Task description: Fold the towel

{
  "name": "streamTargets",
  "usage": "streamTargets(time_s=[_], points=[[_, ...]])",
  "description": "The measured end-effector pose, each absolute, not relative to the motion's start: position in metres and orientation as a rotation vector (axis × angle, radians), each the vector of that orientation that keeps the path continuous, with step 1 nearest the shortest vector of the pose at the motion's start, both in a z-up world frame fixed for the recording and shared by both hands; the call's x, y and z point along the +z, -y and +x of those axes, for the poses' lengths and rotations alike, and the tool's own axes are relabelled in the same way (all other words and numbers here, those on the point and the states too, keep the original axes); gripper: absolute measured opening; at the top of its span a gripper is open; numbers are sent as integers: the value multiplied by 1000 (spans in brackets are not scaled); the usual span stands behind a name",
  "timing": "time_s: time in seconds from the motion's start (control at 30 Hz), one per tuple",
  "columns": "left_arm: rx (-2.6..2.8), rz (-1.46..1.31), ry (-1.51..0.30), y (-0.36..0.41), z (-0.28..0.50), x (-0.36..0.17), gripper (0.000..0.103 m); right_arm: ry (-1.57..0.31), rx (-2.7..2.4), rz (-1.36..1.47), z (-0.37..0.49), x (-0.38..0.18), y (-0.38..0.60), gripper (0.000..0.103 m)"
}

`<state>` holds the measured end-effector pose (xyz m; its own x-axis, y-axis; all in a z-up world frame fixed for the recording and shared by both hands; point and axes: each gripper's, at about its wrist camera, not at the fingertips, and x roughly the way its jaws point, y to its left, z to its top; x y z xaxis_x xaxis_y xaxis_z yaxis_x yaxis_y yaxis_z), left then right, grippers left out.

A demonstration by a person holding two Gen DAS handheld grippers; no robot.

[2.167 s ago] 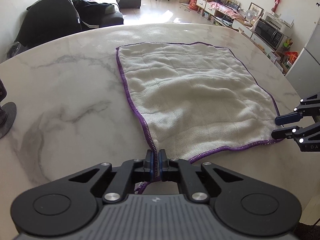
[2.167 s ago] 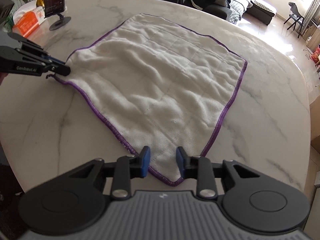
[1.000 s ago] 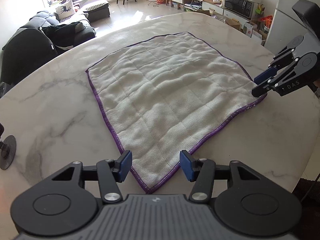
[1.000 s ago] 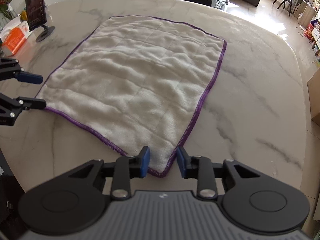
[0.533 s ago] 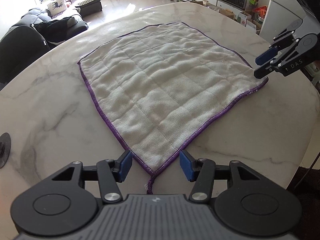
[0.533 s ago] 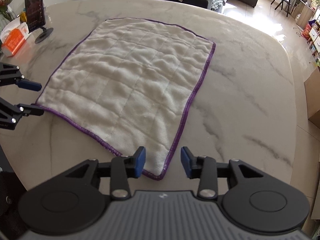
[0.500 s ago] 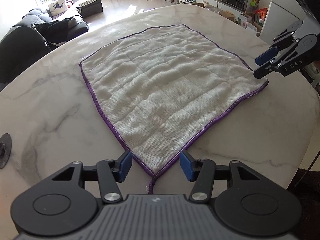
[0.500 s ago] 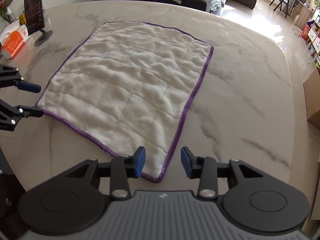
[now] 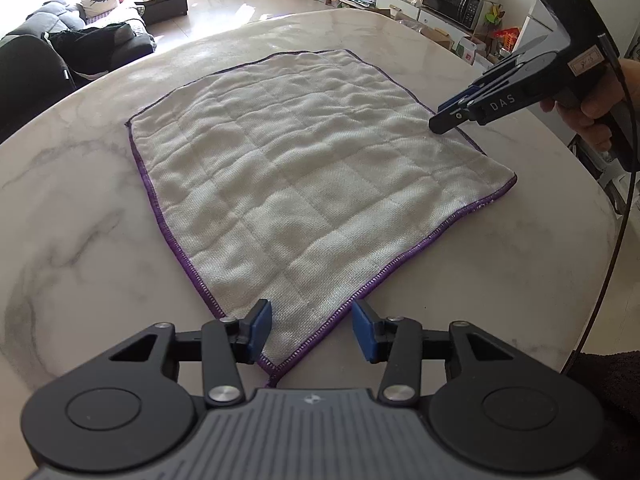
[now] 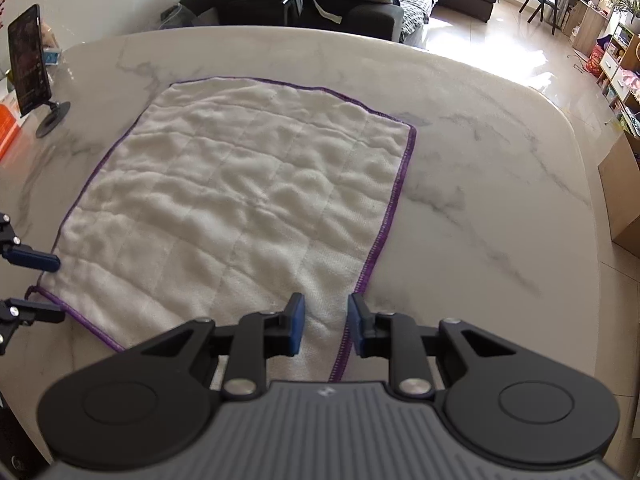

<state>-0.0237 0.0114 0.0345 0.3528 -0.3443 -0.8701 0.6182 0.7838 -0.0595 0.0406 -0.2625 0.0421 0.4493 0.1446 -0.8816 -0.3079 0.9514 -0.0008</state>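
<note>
Towel point(image 9: 304, 184), white w/ purple hem, lay flat & unfolded on the marble worktop point(image 9: 80, 240). Left tongs point(image 9: 312, 332) had just been closing, jaws apart w/ the near corner between them, pads not pressing. Right tongs point(image 10: 325, 326) also just closing, narrow gap over the towel's right hem, nothing gripped.

You're looking at a white towel point(image 9: 304, 184) showing a quilted grid and purple stitched edging, lying on a white surface point(image 9: 80, 240) veined with grey. Both black grippers are wearing blue pads point(image 9: 262, 330). An orange box point(image 10: 7, 130) is sitting nearby.
</note>
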Motion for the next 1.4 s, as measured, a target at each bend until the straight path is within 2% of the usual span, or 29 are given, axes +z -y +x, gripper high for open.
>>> streamTargets(time_s=[0.03,0.1,0.23,0.27,0.3,0.37,0.77,0.97,1.4], points=[[-636,299,-1039,-13,-23,35,44,-1069,284,-164,41,42,265,25],[-643,295,-1047,-16,-22,35,43,-1073,277,-173,42,42,268,32],[-662,249,-1074,-24,-11,39,43,-1075,274,-184,44,45,271,34],[-660,236,-1065,-27,-8,42,45,-1067,272,-180,46,47,272,35],[-654,225,-1055,-29,-4,44,53,-1059,270,-172,49,48,274,35],[-610,206,-1031,-34,7,49,58,-1049,259,-140,59,52,279,37],[-404,141,-1072,-40,98,43,58,-1055,224,-86,110,51,290,46],[-359,135,-1085,-33,133,41,58,-1074,216,-99,136,46,289,47],[-330,127,-1095,-25,173,38,58,-1100,219,-61,170,42,297,51]])
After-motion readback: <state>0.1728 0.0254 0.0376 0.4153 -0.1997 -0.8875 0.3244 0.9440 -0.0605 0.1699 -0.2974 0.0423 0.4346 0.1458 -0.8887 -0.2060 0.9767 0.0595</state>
